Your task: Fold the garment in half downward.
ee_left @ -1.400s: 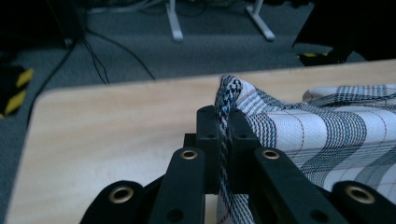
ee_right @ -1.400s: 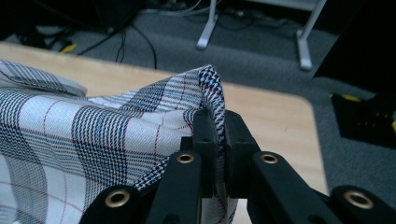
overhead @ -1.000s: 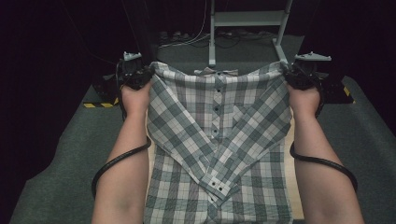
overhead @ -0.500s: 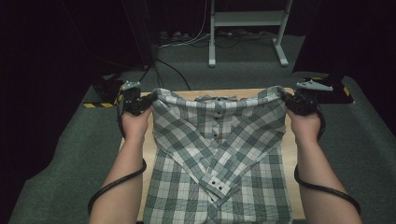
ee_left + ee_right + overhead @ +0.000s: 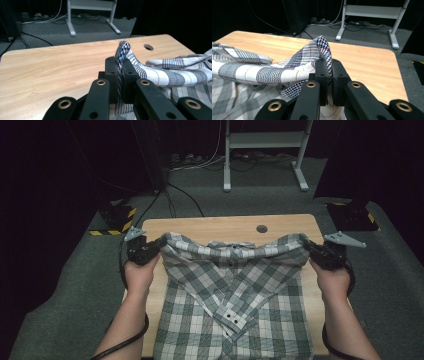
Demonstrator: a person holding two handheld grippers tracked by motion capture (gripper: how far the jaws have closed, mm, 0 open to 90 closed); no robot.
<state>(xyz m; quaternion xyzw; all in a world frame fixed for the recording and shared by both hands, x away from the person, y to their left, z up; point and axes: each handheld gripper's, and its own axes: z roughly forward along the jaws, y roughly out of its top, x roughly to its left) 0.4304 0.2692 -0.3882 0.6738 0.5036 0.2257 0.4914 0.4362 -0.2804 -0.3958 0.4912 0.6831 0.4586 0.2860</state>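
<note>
A grey-and-white plaid shirt point(image 5: 235, 295) is spread front up over the wooden table point(image 5: 220, 226), its sleeves crossed over the chest. My left gripper point(image 5: 159, 244) is shut on the shirt's left shoulder corner, and a pinched fold of plaid shirt point(image 5: 121, 53) stands up between my left gripper's point(image 5: 119, 65) black jaws. At the other shoulder corner my right gripper point(image 5: 308, 247) is shut too; my right gripper point(image 5: 329, 68) has a bunched fold of the shirt point(image 5: 322, 47) between its jaws. The top hem hangs slack between both hands, just above the tabletop.
A round cable hole point(image 5: 261, 228) sits in the table's far half. Beyond the table stand a white desk frame point(image 5: 262, 155), loose cables point(image 5: 200, 162) on the grey carpet and black boxes with yellow-black tape point(image 5: 117, 217). The person's forearms point(image 5: 132, 320) come in from below.
Both hands have come toward me and down with the shirt's shoulders. The shirt, held up high before, now lies lower on the table and the table's far half shows.
</note>
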